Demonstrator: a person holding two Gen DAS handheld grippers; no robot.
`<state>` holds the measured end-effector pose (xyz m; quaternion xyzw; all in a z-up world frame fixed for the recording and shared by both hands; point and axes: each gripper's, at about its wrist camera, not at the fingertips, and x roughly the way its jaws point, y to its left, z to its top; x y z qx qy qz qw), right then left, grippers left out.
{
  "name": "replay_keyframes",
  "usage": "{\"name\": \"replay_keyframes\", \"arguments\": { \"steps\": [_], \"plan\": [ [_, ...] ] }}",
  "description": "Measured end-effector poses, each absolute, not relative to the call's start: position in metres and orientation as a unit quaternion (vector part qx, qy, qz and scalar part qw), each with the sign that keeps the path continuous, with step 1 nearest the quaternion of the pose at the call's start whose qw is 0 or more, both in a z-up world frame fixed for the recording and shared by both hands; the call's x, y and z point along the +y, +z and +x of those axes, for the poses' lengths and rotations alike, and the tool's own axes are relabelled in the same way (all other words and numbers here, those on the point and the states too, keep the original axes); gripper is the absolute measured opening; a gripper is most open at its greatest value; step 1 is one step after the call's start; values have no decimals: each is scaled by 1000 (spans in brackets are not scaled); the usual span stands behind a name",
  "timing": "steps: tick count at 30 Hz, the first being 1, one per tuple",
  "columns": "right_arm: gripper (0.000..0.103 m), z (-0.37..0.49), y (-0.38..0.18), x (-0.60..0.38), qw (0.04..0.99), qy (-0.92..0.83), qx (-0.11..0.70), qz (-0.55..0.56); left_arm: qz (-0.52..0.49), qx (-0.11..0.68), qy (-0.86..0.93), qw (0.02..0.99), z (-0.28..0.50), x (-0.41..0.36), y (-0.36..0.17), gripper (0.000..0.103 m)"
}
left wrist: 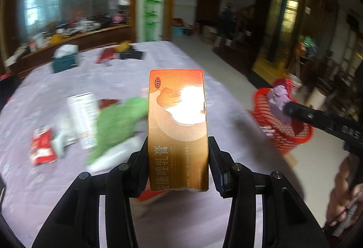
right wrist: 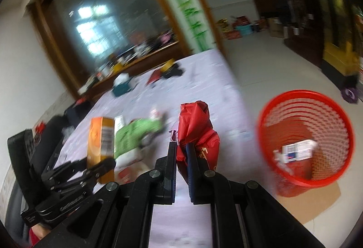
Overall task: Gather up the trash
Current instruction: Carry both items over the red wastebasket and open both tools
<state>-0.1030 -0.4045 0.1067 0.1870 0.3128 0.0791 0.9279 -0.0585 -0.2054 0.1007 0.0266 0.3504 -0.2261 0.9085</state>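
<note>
Left gripper (left wrist: 178,152) is clamped on an orange carton (left wrist: 178,125), held upright above the table (left wrist: 56,191) with its lilac cloth. Right gripper (right wrist: 181,155) is closed on a crumpled red wrapper (right wrist: 196,127), raised over the table edge. A red mesh basket (right wrist: 305,136) stands on the floor beside the table, on a sheet of cardboard (right wrist: 317,202); a white packet (right wrist: 297,150) lies inside it. On the table lie a green cloth (left wrist: 118,123), a white box (left wrist: 84,118) and a red packet (left wrist: 43,148). Backgrounds are blurred.

left tool (left wrist: 178,146): clamped, raised | right tool (right wrist: 181,150): clamped, raised, extended forward
</note>
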Motion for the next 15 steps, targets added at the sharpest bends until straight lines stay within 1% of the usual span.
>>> {"name": "replay_keyframes", "arguments": {
  "steps": [7,15],
  "plan": [
    [9,-108,101,-491,921,16,298,251,32,379,-311,871,-47,-295,103,45],
    [11,-104,85,-555,908,-15,305,288,33,400,-350,846,-28,-381,99,45]
  ]
}}
